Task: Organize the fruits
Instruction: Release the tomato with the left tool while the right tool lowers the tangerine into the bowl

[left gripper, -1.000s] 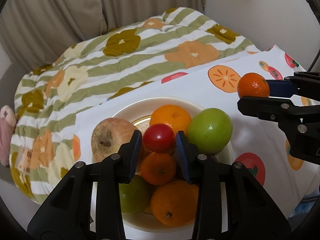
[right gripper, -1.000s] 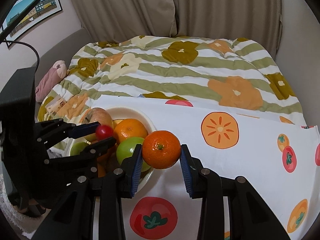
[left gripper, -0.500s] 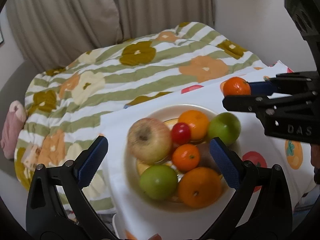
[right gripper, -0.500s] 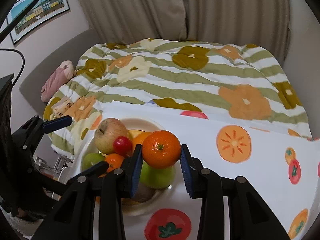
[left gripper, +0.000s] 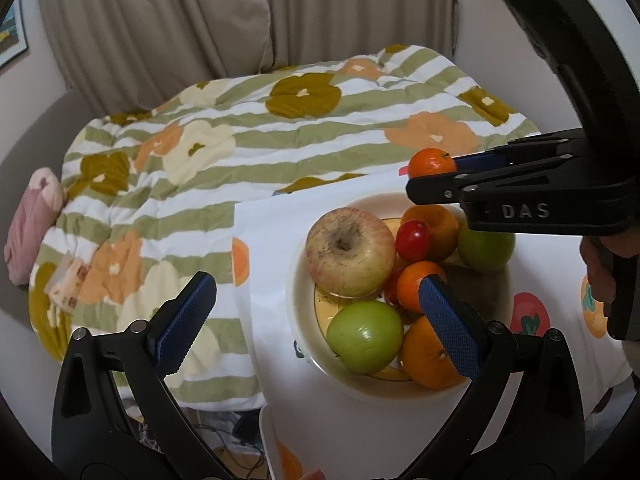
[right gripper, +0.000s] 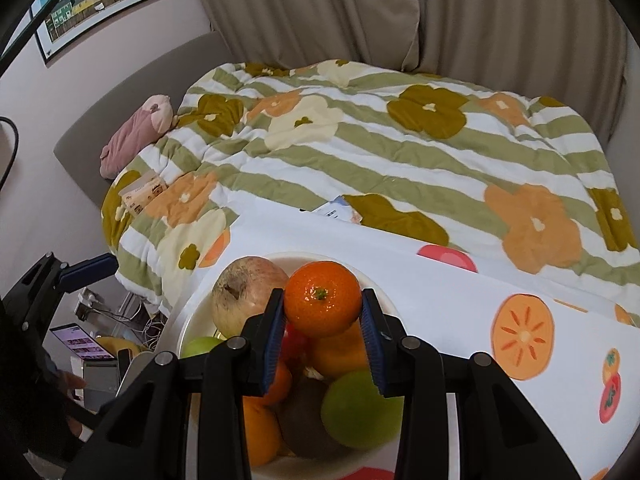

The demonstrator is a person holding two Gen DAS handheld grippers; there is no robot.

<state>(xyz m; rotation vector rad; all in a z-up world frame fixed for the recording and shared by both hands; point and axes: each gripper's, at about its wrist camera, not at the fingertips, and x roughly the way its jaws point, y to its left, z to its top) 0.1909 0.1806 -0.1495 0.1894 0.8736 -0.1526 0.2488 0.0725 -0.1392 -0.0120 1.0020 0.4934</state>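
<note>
A cream bowl on the fruit-print cloth holds a large reddish apple, a small red fruit, green apples and several oranges. My left gripper is open wide and empty, its fingers on either side of the bowl's near left part, above it. My right gripper is shut on a small tangerine and holds it over the bowl. The tangerine also shows in the left wrist view, above the bowl's far rim.
The white fruit-print cloth covers a table beside a bed with a green striped floral quilt. A pink plush toy lies at the quilt's far left. Cables and a lit screen are on the floor at left.
My left gripper let go of the small red fruit in the bowl, opened wide and drew back to the left. My right gripper carried the tangerine left, over the bowl.
</note>
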